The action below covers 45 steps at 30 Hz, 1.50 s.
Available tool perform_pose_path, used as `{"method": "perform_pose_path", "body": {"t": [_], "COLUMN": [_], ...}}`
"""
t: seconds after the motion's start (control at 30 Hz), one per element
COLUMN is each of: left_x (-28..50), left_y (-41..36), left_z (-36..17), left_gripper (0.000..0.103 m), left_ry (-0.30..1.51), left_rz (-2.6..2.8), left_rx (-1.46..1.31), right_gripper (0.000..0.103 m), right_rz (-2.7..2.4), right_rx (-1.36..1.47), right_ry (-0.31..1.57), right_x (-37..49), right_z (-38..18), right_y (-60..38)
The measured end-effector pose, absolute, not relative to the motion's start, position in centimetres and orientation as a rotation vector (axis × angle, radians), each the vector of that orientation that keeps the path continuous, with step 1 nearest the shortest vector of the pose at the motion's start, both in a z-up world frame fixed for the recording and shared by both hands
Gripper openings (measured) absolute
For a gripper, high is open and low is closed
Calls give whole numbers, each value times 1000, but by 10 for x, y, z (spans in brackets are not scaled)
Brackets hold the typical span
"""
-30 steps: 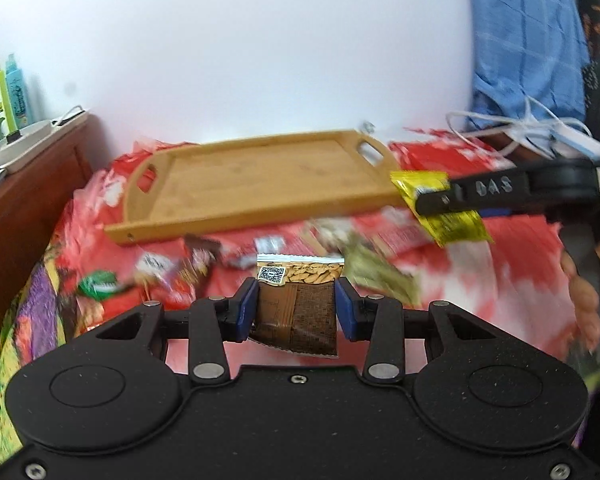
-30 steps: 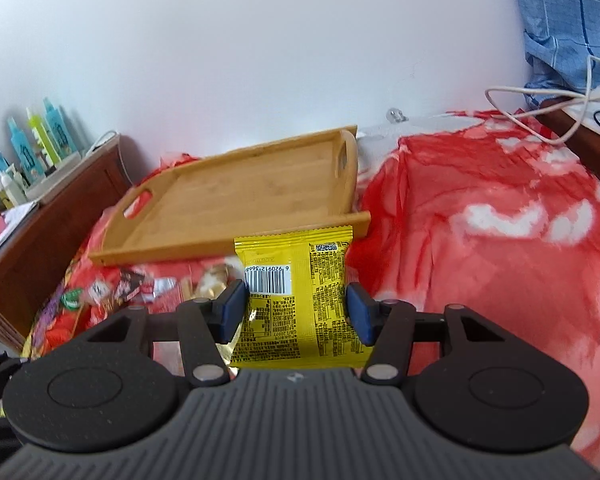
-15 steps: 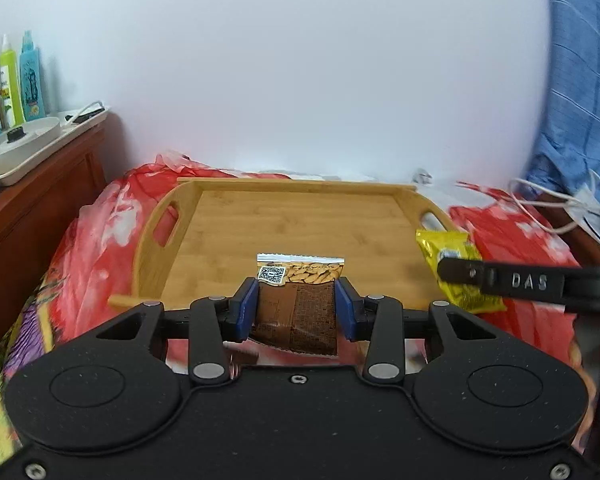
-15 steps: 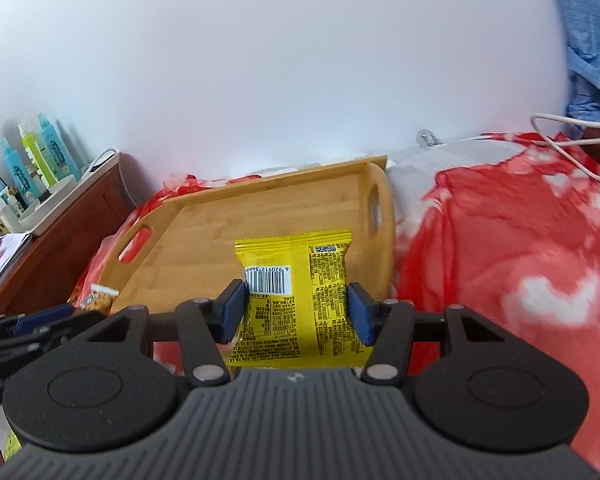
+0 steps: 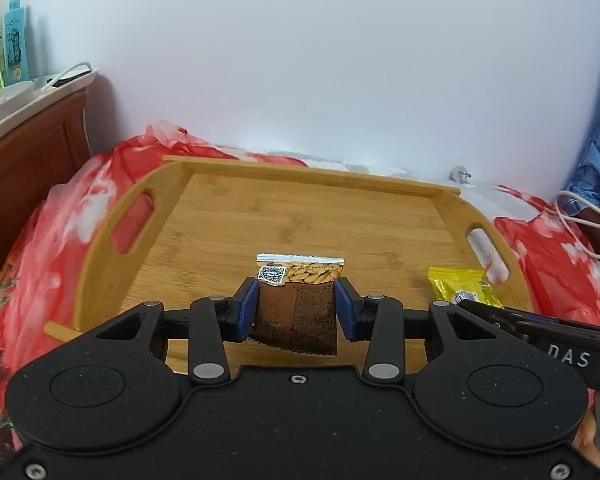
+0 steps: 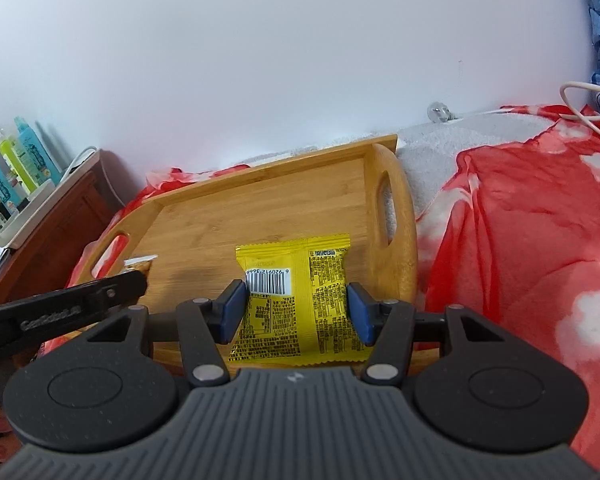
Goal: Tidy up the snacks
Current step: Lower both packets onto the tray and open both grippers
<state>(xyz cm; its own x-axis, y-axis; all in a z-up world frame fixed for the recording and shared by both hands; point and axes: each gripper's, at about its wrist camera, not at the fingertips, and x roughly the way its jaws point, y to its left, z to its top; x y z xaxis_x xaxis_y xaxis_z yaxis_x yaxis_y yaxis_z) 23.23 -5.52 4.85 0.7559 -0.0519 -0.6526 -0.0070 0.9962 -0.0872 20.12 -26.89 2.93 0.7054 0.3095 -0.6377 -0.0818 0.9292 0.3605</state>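
A bamboo tray [image 5: 300,216] with cut-out handles lies on the red bedspread; it also shows in the right wrist view [image 6: 268,204]. My left gripper [image 5: 296,304] is shut on a brown almond snack packet [image 5: 298,304] and holds it over the tray's near middle. My right gripper [image 6: 296,308] is shut on a yellow snack packet [image 6: 296,292] over the tray's right part. The yellow packet [image 5: 460,284] and the right gripper's side show at the right of the left wrist view. The left gripper's side with the brown packet [image 6: 138,266] shows at the left of the right wrist view.
A red and white bedspread [image 6: 520,240] covers the bed. A wooden bedside cabinet [image 5: 24,148] stands at the left with bottles [image 6: 24,160] on it. A white cable [image 5: 580,216] lies at the far right. A white wall is behind the tray.
Both grippers have moved forward with their packets, from the loose snacks at the bed's front to over the tray. The tray now looks nearer and larger.
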Motion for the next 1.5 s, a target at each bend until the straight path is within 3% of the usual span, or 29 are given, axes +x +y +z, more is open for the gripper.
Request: {"method": "perform_pose_path", "body": {"t": [0.63,0.83,1.0,1.5], "left_x": [243,240,230,171], "left_y": [-73,-74,-73,-45], "left_z": [22,26,37,72], "left_gripper": [40,59,80,94], "left_ry": [720,708,693,694], "left_rz": [21,21,18,-11], "left_rx": [-14,-15,-9,-20], "right_gripper": [59,74,78,88], "right_rz": [236,241,245,207], "right_rx": [306,323,306,233], "right_ry": [753,733,699,621], "right_x": [205,202,194,146], "right_z": [23,26,36,64], "right_y": [-265,-267,-264,-264]}}
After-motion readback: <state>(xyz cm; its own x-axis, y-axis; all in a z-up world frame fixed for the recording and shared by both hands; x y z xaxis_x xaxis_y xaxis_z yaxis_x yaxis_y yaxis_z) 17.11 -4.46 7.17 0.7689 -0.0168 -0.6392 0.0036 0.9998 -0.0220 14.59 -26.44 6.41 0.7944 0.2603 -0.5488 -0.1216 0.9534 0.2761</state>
